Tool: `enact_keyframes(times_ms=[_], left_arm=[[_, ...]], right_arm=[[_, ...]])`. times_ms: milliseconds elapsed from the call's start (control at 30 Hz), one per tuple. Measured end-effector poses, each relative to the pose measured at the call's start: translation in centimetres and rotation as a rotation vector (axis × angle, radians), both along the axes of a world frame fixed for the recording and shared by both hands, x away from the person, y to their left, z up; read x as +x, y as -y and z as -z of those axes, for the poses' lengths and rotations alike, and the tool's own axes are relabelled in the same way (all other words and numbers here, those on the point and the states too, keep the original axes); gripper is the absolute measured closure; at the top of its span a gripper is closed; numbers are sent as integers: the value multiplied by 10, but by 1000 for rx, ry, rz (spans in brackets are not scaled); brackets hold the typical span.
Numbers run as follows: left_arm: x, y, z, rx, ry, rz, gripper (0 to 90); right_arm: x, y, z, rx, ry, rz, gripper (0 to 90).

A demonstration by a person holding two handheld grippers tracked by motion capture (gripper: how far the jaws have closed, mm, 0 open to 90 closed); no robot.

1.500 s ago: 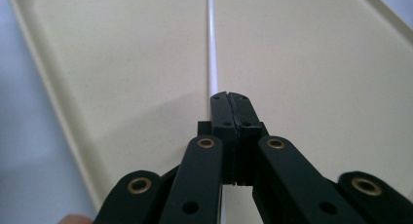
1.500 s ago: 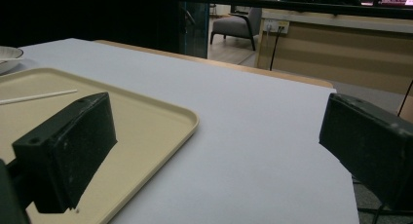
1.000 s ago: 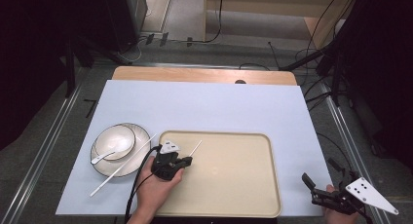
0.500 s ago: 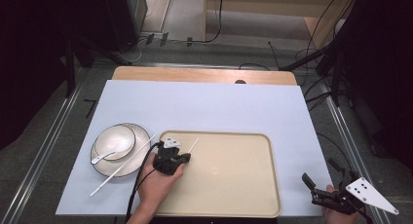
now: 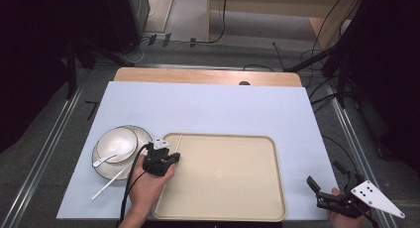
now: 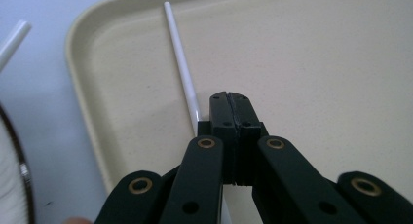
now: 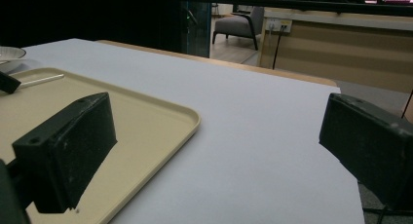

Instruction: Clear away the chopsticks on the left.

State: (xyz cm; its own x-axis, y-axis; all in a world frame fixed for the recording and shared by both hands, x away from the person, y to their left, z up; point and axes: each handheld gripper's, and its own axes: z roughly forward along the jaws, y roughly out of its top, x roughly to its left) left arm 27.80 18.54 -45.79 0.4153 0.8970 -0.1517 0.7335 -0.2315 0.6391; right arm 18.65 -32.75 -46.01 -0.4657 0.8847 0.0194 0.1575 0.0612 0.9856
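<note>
One white stick [image 6: 181, 58] lies on the tray [image 5: 223, 208], just beside the left tongs [image 6: 229, 100], which are squeezed together on nothing. Right tongs [image 7: 214, 151] gape apart. It may roll off.

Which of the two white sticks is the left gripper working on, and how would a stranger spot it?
Start at the beige tray on the pale blue mat. At its near-left corner the left gripper is shut on a thin white chopstick lying inside the tray. Its twin, the other chopstick, lies off the tray, beside the bowl.
</note>
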Motion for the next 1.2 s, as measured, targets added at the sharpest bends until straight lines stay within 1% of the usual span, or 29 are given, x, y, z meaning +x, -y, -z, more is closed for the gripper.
enact_keyframes(times_ms=[67,133,233,300,400,433,467,533,567,600,633,667,733,767,867,933,967,1033,1133,1200], left_arm=[[-2,-6,0,-5,2,-14,900],[-3,-10,1,-22,-1,-20,900],[-6,-15,1,-18,4,-28,900],[-7,-18,1,-23,3,-37,900],[-9,-22,1,-30,4,-34,900],[-10,-22,1,-36,4,-31,900],[-12,-22,2,-31,16,-27,900],[-13,-22,2,-36,19,-22,900],[-13,-24,3,-51,22,-23,900],[-13,-24,3,-51,22,-23,900],[-12,-25,3,-68,15,-16,900],[-12,-27,3,-73,18,-6,900],[-12,-27,2,-67,19,-4,900],[-14,-27,0,-63,25,6,900],[-17,-30,-4,-83,48,14,855],[-19,-32,-7,-73,69,23,827],[-20,-34,-8,-69,73,24,812],[-23,-37,-11,-86,78,33,798],[-29,-40,-16,-84,85,43,792],[-34,-44,-18,-91,92,64,796]], right_arm=[[0,0,0,-2,1,1,2],[0,0,0,-1,2,0,2],[0,-1,0,-2,-2,0,2],[0,-1,0,-4,-3,-1,2],[0,-1,0,-5,-1,0,2],[0,0,0,-4,-3,1,2],[0,0,0,-3,-2,1,2],[0,0,1,-5,0,2,2],[0,0,1,-6,-2,2,2],[0,0,0,-7,-3,3,2],[0,0,0,-6,-4,3,2],[0,0,0,-9,-4,2,2],[0,-1,0,-11,-5,-1,2],[1,-1,0,-17,-4,-3,2],[0,-1,0,-20,-3,-3,2],[0,-1,0,-19,-1,-2,2],[0,-1,0,-19,0,-3,2],[0,-1,0,-19,-3,-2,2],[0,0,0,-19,1,1,2],[-1,0,0,-23,2,2,2]])
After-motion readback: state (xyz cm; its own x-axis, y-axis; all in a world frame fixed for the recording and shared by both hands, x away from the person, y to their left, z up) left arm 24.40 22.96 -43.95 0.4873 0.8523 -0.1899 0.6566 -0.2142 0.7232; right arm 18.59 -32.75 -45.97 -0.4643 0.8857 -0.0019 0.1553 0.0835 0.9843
